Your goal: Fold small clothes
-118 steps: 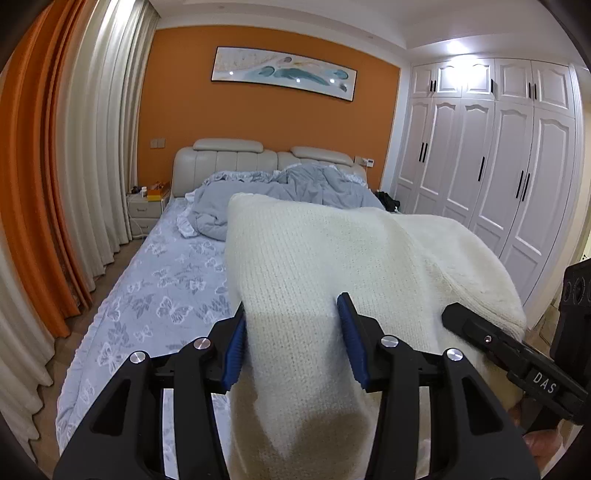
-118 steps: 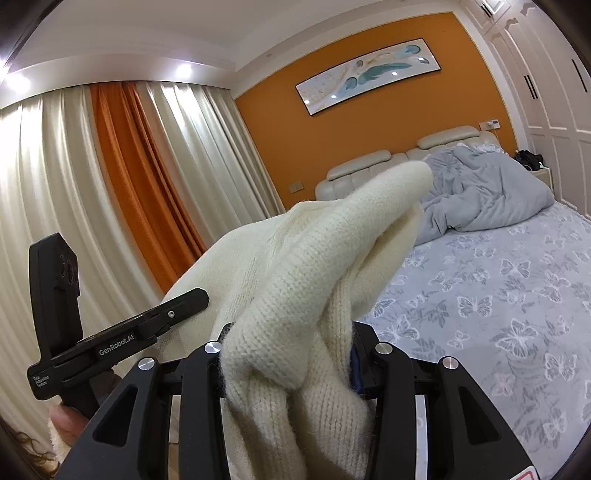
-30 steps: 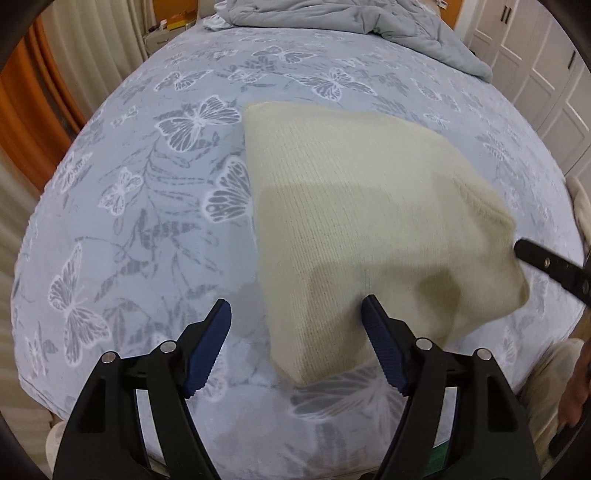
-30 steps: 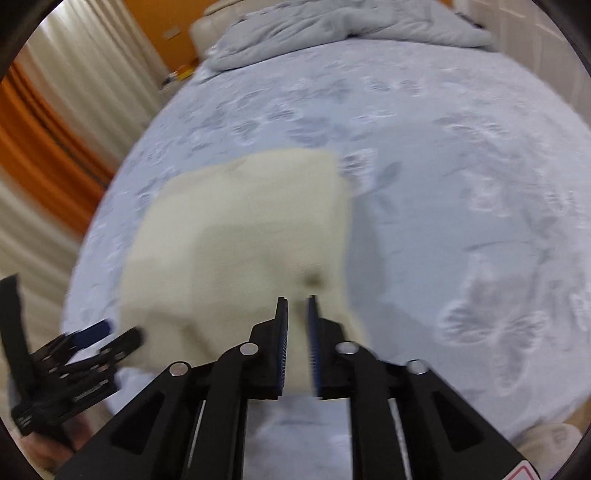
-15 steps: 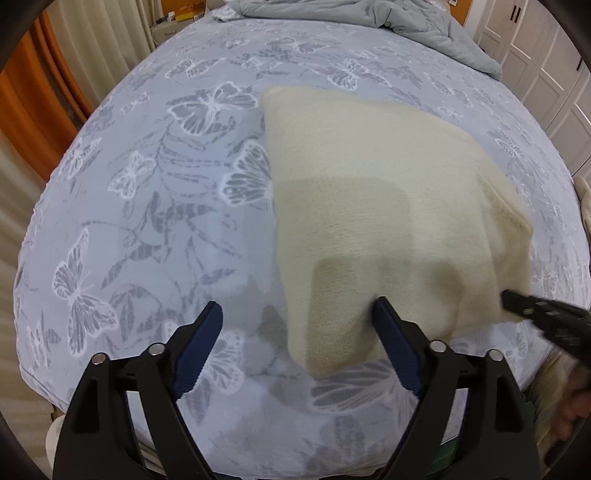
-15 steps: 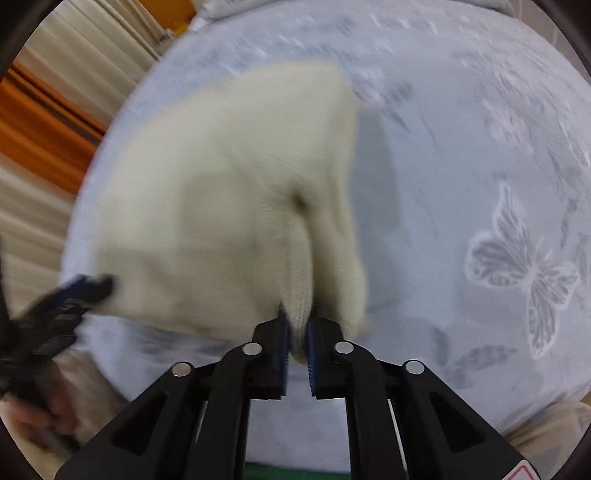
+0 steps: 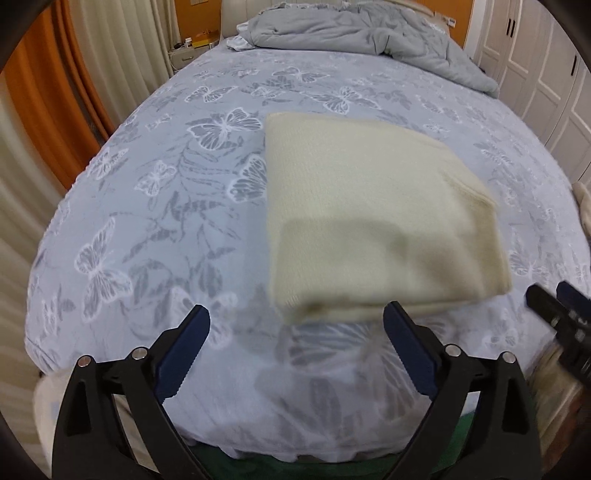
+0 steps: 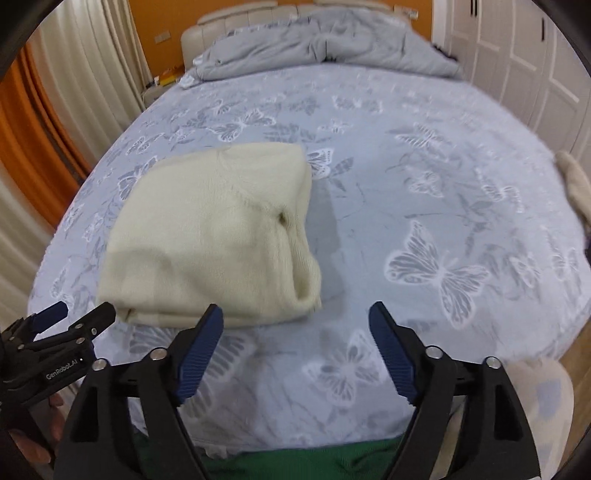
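The folded cream knitted sweater [image 7: 373,221] lies mid-frame on the butterfly-patterned blue bedsheet [image 7: 155,206], just beyond the spread, empty left gripper [image 7: 295,350] and right gripper [image 8: 295,347].

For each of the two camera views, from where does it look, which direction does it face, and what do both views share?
Left wrist view: sits on the left gripper, faces up the bed toward the headboard; its open blue-padded fingers show, with the right gripper at the edge.
Right wrist view: sits on the right gripper, same direction; open fingers show, left gripper at lower left.
Shared: the folded cream knitted sweater on the butterfly-print bedsheet, and the crumpled grey duvet.
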### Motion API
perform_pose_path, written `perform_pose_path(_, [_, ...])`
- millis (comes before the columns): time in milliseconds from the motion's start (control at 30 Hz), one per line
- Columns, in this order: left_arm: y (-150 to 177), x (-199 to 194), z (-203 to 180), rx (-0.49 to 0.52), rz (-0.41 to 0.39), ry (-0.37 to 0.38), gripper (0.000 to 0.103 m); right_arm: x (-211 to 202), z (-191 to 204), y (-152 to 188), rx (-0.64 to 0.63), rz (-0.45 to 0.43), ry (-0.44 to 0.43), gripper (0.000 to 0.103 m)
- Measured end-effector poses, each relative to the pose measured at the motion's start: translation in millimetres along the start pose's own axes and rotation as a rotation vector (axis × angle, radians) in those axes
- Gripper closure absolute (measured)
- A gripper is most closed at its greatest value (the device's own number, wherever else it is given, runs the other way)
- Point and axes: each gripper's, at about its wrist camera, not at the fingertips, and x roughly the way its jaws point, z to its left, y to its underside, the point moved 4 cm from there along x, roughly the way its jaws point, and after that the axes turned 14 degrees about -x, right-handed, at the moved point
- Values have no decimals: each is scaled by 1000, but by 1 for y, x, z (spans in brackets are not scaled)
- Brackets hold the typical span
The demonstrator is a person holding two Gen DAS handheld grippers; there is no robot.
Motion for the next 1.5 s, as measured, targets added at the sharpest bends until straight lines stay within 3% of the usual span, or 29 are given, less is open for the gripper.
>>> perform_pose_path(200, [30, 0, 2, -11, -6, -18, 10, 8, 26, 33, -51, 50, -4, 18])
perform_pose_path(467, [58, 6, 5, 11, -31, -48, 10, 22, 24, 50, 30, 95, -41, 18])
perform_pose_path(1500, [70, 3, 6, 3, -113, -36, 11, 23, 34, 59, 10, 54, -18, 18])
